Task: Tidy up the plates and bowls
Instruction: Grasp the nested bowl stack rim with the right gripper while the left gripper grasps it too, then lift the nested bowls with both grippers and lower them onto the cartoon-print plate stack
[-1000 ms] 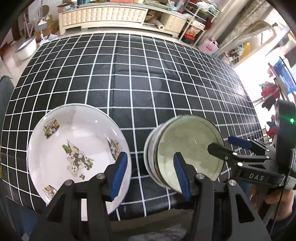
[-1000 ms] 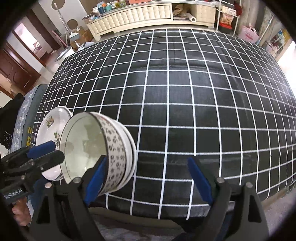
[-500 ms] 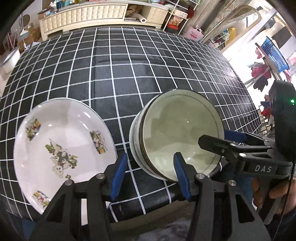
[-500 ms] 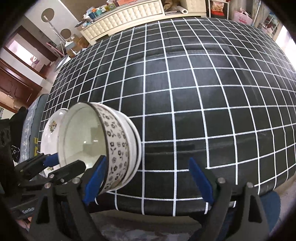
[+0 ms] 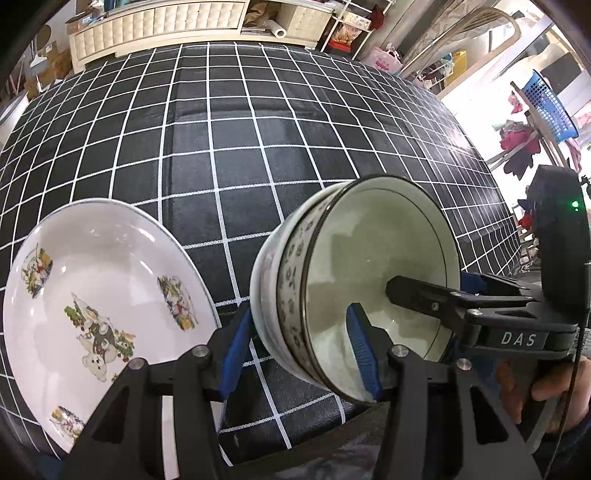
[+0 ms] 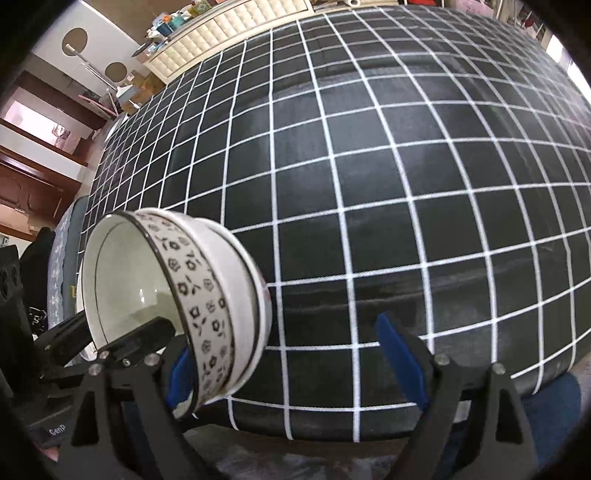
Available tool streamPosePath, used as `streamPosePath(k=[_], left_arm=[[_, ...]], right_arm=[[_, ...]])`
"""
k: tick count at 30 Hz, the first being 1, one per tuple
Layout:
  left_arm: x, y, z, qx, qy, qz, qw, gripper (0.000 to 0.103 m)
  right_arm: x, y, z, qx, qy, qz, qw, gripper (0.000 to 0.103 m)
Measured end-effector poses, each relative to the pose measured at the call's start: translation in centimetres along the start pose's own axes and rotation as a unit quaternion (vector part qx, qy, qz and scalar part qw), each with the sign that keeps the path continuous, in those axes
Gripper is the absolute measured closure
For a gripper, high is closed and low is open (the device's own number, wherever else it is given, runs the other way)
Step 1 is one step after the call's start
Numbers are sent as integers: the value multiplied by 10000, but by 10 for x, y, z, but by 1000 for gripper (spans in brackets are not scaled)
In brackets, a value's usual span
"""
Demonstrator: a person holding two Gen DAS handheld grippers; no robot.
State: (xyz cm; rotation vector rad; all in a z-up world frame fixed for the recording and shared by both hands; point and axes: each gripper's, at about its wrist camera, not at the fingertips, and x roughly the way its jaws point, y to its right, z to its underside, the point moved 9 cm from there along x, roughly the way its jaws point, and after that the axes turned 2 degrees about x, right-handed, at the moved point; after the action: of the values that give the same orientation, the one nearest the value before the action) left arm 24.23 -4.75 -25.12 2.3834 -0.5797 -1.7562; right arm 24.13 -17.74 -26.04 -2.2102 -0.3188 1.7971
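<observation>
Blue pads (image 5: 360, 343) of the left gripper (image 5: 299, 350) sit abt half open, and they're clamped on the bowl stack (image 5: 369, 266): one pad inside the top bowl, the other on the outer base. We've got the stack tipped on its side, mouth facing the right gripper (image 6: 290, 360), up off the cloth near the table's front edge.

Right gripper: jaws wide, nothing pressed btwn them. Its left pad sits just at the bowls' rim, so the patterned wall falls inside the gap, but the far pad stands well clear. Contact at that rim, we can't tell. Seen from the left wrist, one black finger of it reaches across the bowl's mouth, w/ a hand (image 5: 554, 391) on the grip behind.

Plate (image 5: 92, 295), white w/ cartoon prints, lies left of the bowls by the front edge, apart from them.

Surface now: black tablecloth (image 5: 258, 147) w/ a white grid, covering the whole top, bare beyond the crockery.

Room: cream tufted sideboard (image 5: 159, 29) past the far edge w/ clutter on top, shelves of odds and ends beside it, a blue basket (image 5: 550, 107) up at the right, dark wood panelling (image 6: 33, 184) off to the left.
</observation>
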Motion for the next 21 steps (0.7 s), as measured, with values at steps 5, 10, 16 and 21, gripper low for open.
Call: streamPosePath(k=[5,10,16,21], left_arm=[[1,1,0,156,-6,-104,9998,54],[9,9,-6,254,-103,-231,9994,54],[13,9,-9,211,-130,-282,9993,52],[14,11,-7,208,-104,-386,9990,53]], right_arm=[[-2,5,5,113,-27,-185,9998,19],[-4,-4,9,256,-178,-622,9976,42],[2,-18,15,551,-416,-1165,9908,52],[0,-20,15,689,-344,-1018,9918,52]])
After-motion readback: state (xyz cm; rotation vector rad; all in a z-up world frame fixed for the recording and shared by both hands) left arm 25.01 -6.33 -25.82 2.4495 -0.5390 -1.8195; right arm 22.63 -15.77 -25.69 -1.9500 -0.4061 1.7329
